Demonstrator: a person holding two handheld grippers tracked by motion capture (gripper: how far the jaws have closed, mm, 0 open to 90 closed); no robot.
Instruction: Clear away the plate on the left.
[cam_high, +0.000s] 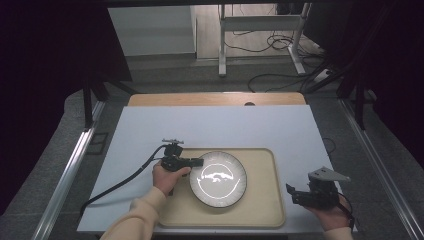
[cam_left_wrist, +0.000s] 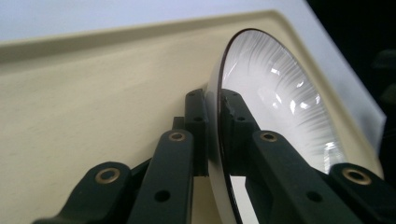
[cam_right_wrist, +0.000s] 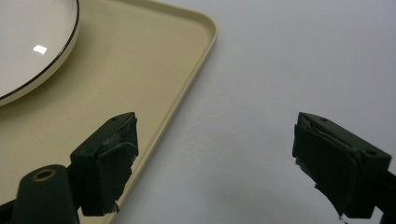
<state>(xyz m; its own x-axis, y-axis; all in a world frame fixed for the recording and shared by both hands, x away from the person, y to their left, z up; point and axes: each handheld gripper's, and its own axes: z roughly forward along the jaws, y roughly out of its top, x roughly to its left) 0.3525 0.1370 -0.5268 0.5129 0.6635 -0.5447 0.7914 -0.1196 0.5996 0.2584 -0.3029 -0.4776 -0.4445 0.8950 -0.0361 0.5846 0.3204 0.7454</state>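
A white ribbed plate (cam_high: 218, 178) with a thin dark rim lies on a cream tray (cam_high: 265, 200) in the high view. My left gripper (cam_high: 198, 162) reaches in from the tray's left side and is shut on the plate's left edge. In the left gripper view the plate (cam_left_wrist: 280, 98) rim sits pinched between the two black jaws of the left gripper (cam_left_wrist: 214, 107), above the tray (cam_left_wrist: 93, 107). My right gripper (cam_high: 291, 192) hovers open by the tray's right rim. In the right gripper view its gripper (cam_right_wrist: 215, 154) is spread wide over the tray edge (cam_right_wrist: 196, 60), with the plate (cam_right_wrist: 32, 42) at upper left.
The tray rests on a white sheet (cam_high: 210, 125) covering a wooden table (cam_high: 215, 98). A cable (cam_high: 120, 182) trails left from the left gripper. Metal rails run along both sides, and a desk frame with cables (cam_high: 260, 30) stands on the floor beyond.
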